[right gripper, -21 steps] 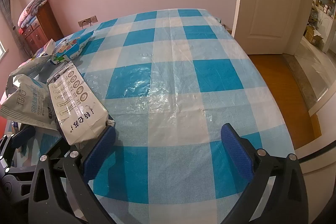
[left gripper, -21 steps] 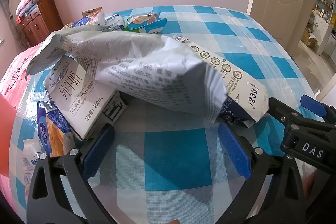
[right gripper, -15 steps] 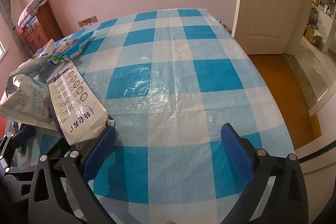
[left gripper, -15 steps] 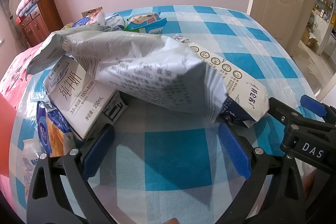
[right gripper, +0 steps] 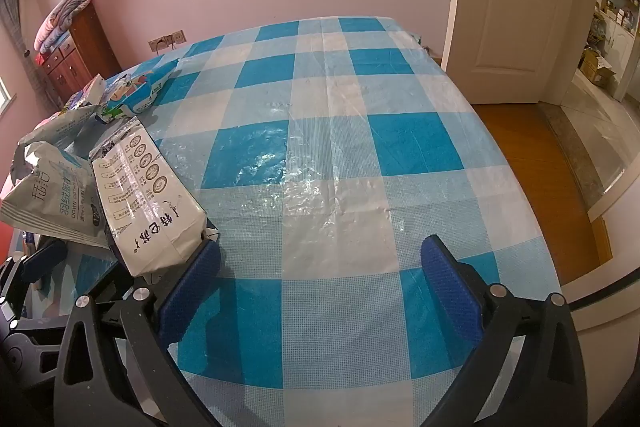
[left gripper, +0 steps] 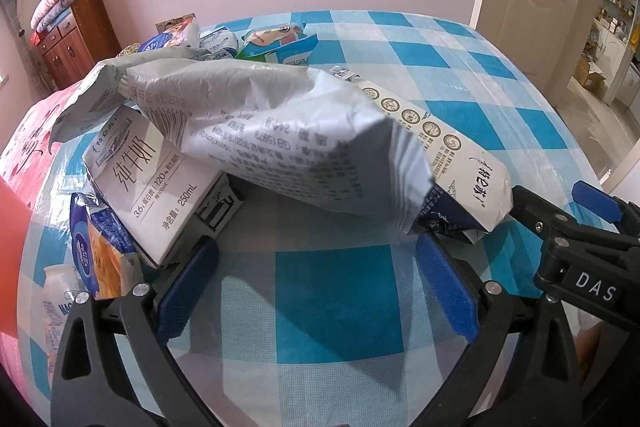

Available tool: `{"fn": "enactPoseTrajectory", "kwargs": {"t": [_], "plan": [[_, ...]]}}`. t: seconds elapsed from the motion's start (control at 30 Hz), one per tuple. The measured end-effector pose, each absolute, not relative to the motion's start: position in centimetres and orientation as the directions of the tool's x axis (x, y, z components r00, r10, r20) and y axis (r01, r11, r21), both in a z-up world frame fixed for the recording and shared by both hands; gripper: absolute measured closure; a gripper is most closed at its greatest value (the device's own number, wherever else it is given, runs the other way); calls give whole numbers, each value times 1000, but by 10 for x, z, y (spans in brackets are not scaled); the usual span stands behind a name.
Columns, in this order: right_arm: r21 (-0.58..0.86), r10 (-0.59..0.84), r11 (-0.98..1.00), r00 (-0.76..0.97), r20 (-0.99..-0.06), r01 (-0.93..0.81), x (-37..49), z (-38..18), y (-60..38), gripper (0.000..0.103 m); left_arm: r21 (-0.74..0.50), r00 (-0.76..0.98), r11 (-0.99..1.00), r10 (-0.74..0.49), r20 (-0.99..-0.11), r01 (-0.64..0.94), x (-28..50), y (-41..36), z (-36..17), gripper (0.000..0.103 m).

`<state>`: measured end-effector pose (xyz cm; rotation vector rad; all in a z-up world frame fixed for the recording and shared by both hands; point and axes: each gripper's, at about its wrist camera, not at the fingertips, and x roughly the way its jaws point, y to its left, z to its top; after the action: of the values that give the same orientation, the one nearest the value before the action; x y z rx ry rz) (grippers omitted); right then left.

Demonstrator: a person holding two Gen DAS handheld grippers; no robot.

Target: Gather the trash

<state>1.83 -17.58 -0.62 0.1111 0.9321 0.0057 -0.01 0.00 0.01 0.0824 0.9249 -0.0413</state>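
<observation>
Both tools are up over the checked tablecloth (right gripper: 332,187) and neither has anything in it. The left gripper (left gripper: 316,291) has its blue pads spread wide, only bare blue-and-white squares between them, and the right gripper (right gripper: 320,287) is just as wide over a clear stretch of cloth. Take the crumpled white pouch (left gripper: 288,143) as the marker, since it sits on top of the trash heap just beyond the left gripper's fingertips. Under the pouch's left end lies a white milk carton (left gripper: 148,183) on its side, one corner just beside the left pad. Left of that carton, nearer the cloth's edge, sit a blue and orange snack bag (left gripper: 98,255) and a small white bottle (left gripper: 58,287). Poking out from under the pouch's right end is a long white carton (left gripper: 460,163) with a row of round seals, its near end just beside the right pad of the left gripper; from the right wrist view that same carton lies just beside the right gripper's left pad, so the two tools flank it. Behind the pouch, further up the table, there's a light-blue cartoon packet (left gripper: 280,43) with more wrappers (left gripper: 176,39) bunched to its left. Past the table edge, left of the pouch, stands a wooden cabinet (left gripper: 80,35) with folded bedding on top, and far off to the right a white door (right gripper: 516,7).
</observation>
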Motion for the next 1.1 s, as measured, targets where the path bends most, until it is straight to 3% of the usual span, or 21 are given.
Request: {"fn": "enactPoseTrajectory", "kwargs": {"t": [0.73, 1.1], "plan": [[84, 23, 994, 593, -805, 75, -18, -4, -192, 4, 61, 584, 987, -39, -811, 150, -40, 1, 1, 4], [59, -26, 993, 690, -723, 100, -70, 50, -201, 4, 63, 706, 987, -60, -705, 146, -93, 22, 62, 4]]}}
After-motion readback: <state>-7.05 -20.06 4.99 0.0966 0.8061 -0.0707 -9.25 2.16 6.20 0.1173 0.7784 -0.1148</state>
